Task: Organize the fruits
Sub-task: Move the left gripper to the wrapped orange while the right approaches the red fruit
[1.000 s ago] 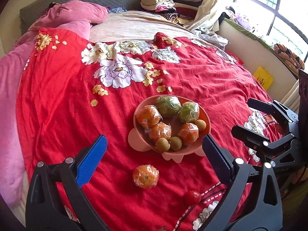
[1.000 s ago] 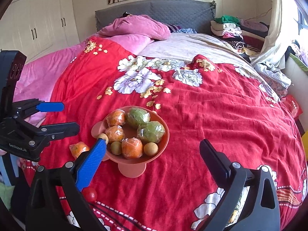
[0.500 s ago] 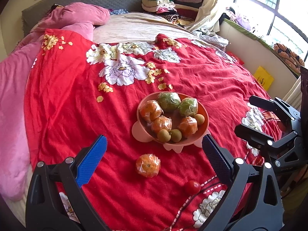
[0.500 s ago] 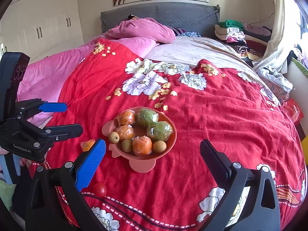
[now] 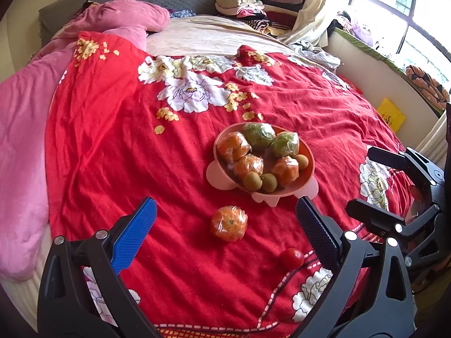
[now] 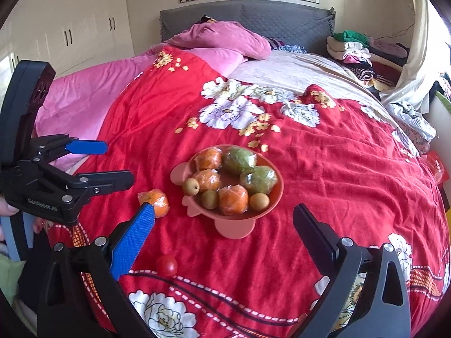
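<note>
Left wrist view: my left hand-held gripper (image 5: 224, 219) hangs above the red floral bedspread (image 5: 112, 140) with its jaws spread wide and nothing between them. A plastic-wrapped orange (image 5: 229, 223) lies loose on the bedspread in the gap between the two fingers, just in front of the pink bowl (image 5: 308, 169). A small red tomato (image 5: 291, 257) sits nearer to me, close beside the inner face of the black finger. The bowl itself holds three wrapped oranges, two wrapped green fruits (image 5: 270, 139) and three small brownish round fruits — all packed close, touching one another. My right hand-held gripper (image 5: 363, 181) shows at the right edge, its jaws also apart, holding nothing.

From the right wrist view, the right hand-held gripper (image 6: 222, 219) frames the bowl (image 6: 277, 197), which stands on its foot on the bedspread (image 6: 338, 169). The loose orange (image 6: 156, 201) lies just left of the bowl, partly behind the tip of the blue pad. The tomato (image 6: 167, 264) rests well in front of the bowl, near a dashed white stripe in the fabric. The left hand-held gripper (image 6: 117, 164) reaches in from the left — open, above the bed's edge. A pink quilt (image 6: 222, 38) is heaped at the grey headboard (image 6: 282, 22), and folded clothes (image 6: 355, 50) are stacked at the far right.
</note>
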Demonstrator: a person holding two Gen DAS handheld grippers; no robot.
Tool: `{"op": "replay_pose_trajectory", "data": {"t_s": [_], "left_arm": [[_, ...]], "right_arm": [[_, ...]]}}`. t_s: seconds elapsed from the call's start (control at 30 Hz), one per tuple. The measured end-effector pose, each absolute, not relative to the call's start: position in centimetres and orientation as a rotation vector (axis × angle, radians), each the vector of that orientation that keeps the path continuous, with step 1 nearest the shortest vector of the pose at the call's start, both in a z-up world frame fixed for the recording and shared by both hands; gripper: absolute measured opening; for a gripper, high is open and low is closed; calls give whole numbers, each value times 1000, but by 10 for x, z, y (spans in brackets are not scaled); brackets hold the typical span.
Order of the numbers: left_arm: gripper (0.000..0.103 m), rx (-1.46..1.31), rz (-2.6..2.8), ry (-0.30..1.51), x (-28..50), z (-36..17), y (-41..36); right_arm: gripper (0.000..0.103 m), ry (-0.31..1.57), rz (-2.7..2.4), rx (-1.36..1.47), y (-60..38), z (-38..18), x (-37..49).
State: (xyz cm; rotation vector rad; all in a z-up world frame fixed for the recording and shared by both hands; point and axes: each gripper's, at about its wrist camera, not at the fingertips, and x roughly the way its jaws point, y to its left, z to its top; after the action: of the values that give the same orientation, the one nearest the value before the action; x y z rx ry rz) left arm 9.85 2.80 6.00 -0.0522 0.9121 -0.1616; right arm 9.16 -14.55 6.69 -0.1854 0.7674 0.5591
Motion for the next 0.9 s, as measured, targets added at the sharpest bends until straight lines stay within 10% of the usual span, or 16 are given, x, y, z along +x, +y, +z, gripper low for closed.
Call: {"op": "replay_pose_trajectory", "data": {"t_s": [0.9], "left_arm": [[93, -50, -164, 985, 84, 24, 34]], "right_arm": [[98, 877, 630, -235, -120, 22, 67]]}}
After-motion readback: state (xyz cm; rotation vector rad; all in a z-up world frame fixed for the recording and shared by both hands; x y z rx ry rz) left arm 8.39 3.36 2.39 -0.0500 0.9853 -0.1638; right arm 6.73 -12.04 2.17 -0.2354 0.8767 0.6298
